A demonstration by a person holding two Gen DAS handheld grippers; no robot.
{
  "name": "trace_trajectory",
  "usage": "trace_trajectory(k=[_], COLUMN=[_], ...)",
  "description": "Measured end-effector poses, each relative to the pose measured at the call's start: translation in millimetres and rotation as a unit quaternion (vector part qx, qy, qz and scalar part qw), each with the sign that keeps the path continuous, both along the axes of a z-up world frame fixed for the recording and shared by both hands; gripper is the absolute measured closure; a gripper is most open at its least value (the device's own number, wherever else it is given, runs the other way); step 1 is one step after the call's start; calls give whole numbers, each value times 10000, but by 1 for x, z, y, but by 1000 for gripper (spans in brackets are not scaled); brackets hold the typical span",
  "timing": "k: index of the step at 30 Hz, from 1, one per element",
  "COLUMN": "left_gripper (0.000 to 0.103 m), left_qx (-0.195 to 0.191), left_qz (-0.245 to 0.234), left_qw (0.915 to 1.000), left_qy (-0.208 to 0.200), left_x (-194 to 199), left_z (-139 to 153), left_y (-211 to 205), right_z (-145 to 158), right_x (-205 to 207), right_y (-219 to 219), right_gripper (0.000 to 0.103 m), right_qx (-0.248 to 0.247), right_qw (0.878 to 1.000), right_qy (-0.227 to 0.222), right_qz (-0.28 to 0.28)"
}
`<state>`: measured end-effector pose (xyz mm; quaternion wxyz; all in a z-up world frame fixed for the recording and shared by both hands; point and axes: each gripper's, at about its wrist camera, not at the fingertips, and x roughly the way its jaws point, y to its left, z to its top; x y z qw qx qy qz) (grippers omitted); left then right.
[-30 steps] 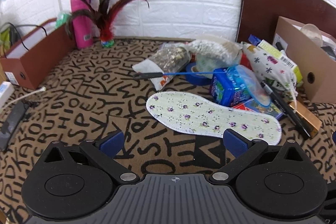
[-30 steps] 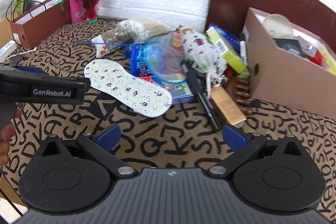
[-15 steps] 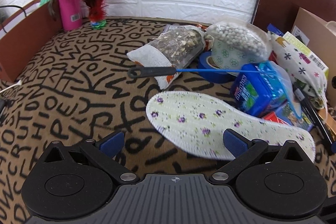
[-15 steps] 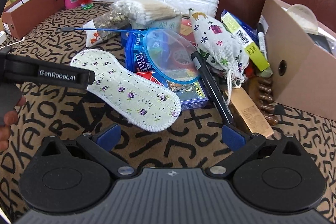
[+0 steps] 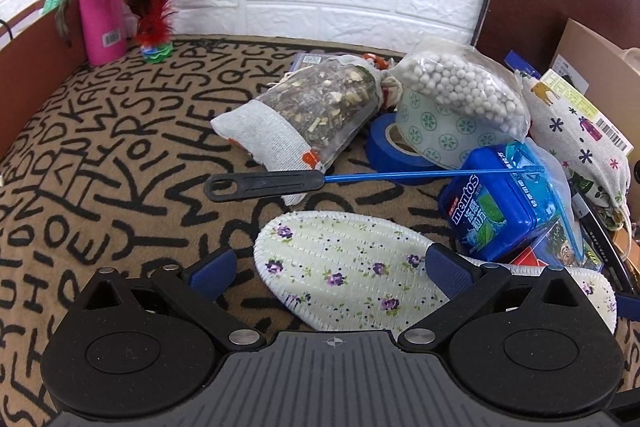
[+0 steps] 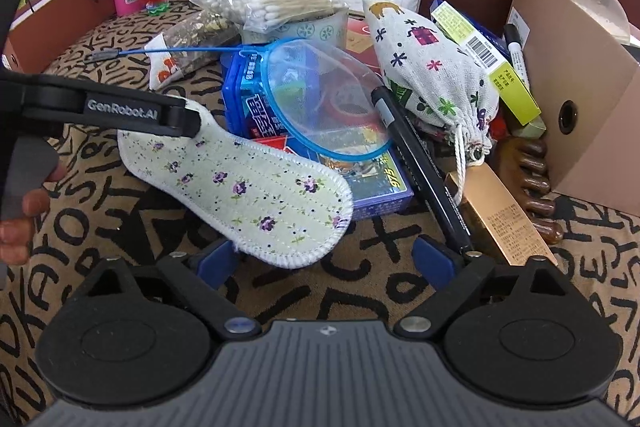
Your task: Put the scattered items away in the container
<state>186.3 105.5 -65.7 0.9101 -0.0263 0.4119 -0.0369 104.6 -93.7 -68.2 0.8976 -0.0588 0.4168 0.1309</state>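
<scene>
Insole (image 6: 240, 183): both claws straddle it; left claw (image 5: 328, 267) apart; right claw (image 6: 326, 259) apart, closing; risk: snagging net (image 6: 320, 107) at 12 o'clock.

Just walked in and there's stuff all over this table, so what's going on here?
A person is tidying clutter off a letter-patterned tablecloth with a handheld gripper in each hand. Both grippers sit low around the floral fabric shoe insole: the left gripper is open at one end of it, and the right gripper has its jaws closing at the other end, not yet gripping. The insole lies on the table, partly resting on a blue card box. The cardboard container stands to the right.
</scene>
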Motion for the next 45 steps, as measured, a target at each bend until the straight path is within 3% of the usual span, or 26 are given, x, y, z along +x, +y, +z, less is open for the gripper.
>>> trace_trajectory(k=[8,14,19,22,25,27,29,32,34,36,40,45], left_gripper=[4,11,24,30,36,38,37,33,22,15,14,5], left_qx=[-94,-82,-17,0,-279,-665,-742,-448,-349,-212,91,127], left_qz=[-268,-264,-324,-340,-411,-610,-828,-1148,-1300,-1260,-993,-769], left_qw=[9996,9996,9995,9994,9987,9956,9933,9920,9905,9914,9948,9969], left_qy=[36,46,54,60,141,257,324,287,291,269,205,138], left_x=[-4,-8,-15,-24,-36,-47,-60,-80,-89,-91,-83,-62], left_z=[1,2,7,8,10,10,9,9,8,8,13,18], left_y=[-2,-2,-7,-9,-10,-14,-25,-49,-60,-64,-60,-41], right_z=[5,7,11,15,19,21,23,22,20,20,24,26], right_x=[-4,-5,-9,-15,-24,-31,-40,-56,-64,-68,-71,-70], right_y=[6,4,4,3,-4,-13,-22,-35,-46,-58,-76,-79], right_gripper=[30,36,45,45,45,53,53,53,53,53,50,37], right_qx=[32,145,157,33,2,84,261,294,352,535,884,904], right_qw=[9998,9997,9994,9993,9990,9989,9985,9986,9987,9981,9960,9959], right_qy=[-23,-16,-34,-162,-243,-192,-78,-10,66,148,76,-53], right_qz=[195,220,306,341,369,425,475,437,361,273,92,55])
